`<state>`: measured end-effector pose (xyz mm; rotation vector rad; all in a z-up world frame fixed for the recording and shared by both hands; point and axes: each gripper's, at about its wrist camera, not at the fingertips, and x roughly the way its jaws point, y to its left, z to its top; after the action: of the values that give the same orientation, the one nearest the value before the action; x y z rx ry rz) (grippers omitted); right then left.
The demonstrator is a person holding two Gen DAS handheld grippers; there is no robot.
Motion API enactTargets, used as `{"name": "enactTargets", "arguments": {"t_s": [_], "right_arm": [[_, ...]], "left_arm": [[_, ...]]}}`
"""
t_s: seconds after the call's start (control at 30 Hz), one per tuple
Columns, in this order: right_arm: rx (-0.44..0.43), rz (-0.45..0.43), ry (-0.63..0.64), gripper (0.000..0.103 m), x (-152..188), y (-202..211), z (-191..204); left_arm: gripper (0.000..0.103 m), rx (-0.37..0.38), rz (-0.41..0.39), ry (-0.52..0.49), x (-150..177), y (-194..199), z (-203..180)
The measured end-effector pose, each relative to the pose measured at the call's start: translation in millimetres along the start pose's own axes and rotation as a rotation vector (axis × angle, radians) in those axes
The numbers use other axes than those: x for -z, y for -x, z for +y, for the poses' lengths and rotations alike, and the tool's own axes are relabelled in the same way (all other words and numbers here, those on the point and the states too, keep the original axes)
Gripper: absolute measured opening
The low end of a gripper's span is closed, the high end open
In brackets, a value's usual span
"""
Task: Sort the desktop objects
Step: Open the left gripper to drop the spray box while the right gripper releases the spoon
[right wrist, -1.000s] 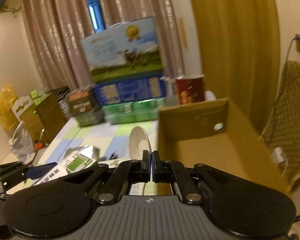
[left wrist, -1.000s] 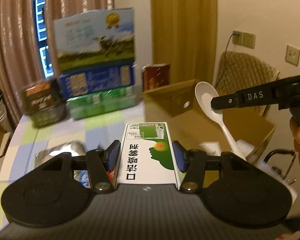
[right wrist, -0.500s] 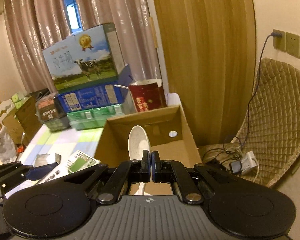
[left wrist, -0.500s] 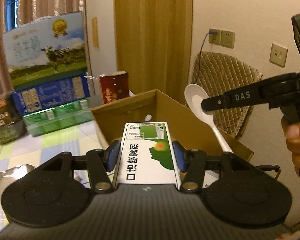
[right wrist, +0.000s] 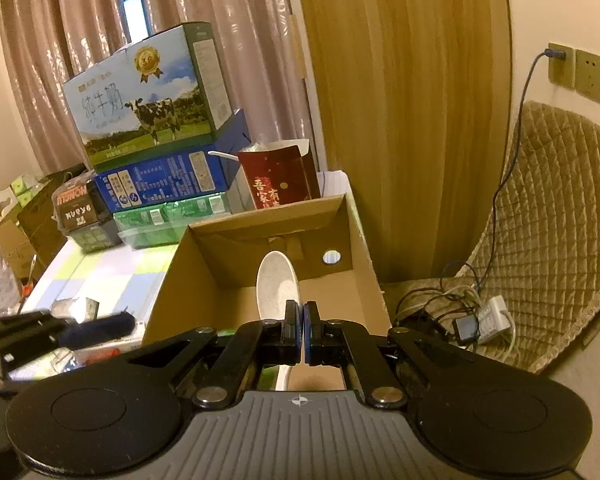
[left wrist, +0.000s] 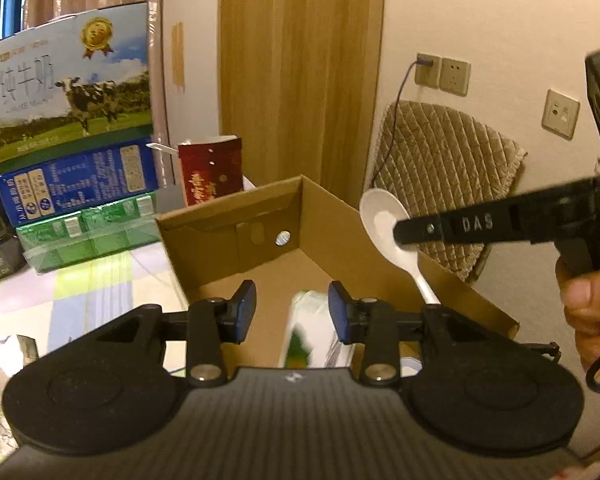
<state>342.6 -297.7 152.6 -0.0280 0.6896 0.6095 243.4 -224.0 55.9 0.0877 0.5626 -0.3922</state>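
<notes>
An open cardboard carton (left wrist: 228,248) (right wrist: 260,236) stands on the checked tablecloth. My left gripper (left wrist: 292,312) hovers over its near edge with its jaws closing and a clear gap between the pads. The white-and-green small box (left wrist: 304,332) is blurred below and beyond them, inside the carton, and no pad presses on it. My right gripper (right wrist: 302,320) is shut on the handle of a white spoon (right wrist: 278,284) (left wrist: 384,220). The spoon's bowl sticks out past the fingertips above the carton's right side. A person's hand (left wrist: 588,300) holds that gripper.
Stacked milk cartons (left wrist: 68,80) (right wrist: 148,92), a green pack (left wrist: 88,228) and a dark red box (left wrist: 210,172) stand behind the carton. A foil bag (left wrist: 12,356) lies at the left. To the right are a quilted chair (right wrist: 548,220), cables and a power strip (right wrist: 492,320).
The small box has left my left gripper's jaws and dropped into the carton, and the jaws stand narrower. Both grippers have swung right, over the carton. The spoon stays gripped.
</notes>
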Motion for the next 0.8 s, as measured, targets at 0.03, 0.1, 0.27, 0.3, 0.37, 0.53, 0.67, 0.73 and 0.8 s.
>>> {"name": "enactTargets", "arguments": {"t_s": [0.03,0.1,0.27,0.3,0.37,0.53,0.67,0.73,0.8], "right_arm": [[-0.001,0.002,0.002,0.000,0,-1,1],[-0.004,0.006,0.003,0.000,0,-4,2],[0.003,0.014,0.007,0.000,2,-10,7],[0.006,0.013,0.008,0.000,1,-12,7],[0.005,0.012,0.004,0.000,0,-15,8],[0.032,0.003,0.011,0.007,-2,-18,8],[0.044,-0.024,0.007,0.055,-1,-10,8],[0.041,-0.029,0.016,0.057,-1,-4,11],[0.036,-0.031,0.020,0.058,-1,1,15]], "left_arm": [[0.036,-0.007,-0.001,0.000,0,2,3],[0.041,-0.025,-0.001,-0.006,2,7,9],[0.043,-0.053,0.011,0.006,10,17,25],[0.044,-0.058,0.014,0.008,12,18,27],[0.046,-0.069,0.020,0.007,17,20,32],[0.058,-0.095,0.024,0.013,27,27,43],[0.068,-0.120,0.021,0.020,31,34,52],[0.073,-0.135,0.021,0.024,34,39,56],[0.081,-0.148,0.020,0.028,36,44,60]]}}
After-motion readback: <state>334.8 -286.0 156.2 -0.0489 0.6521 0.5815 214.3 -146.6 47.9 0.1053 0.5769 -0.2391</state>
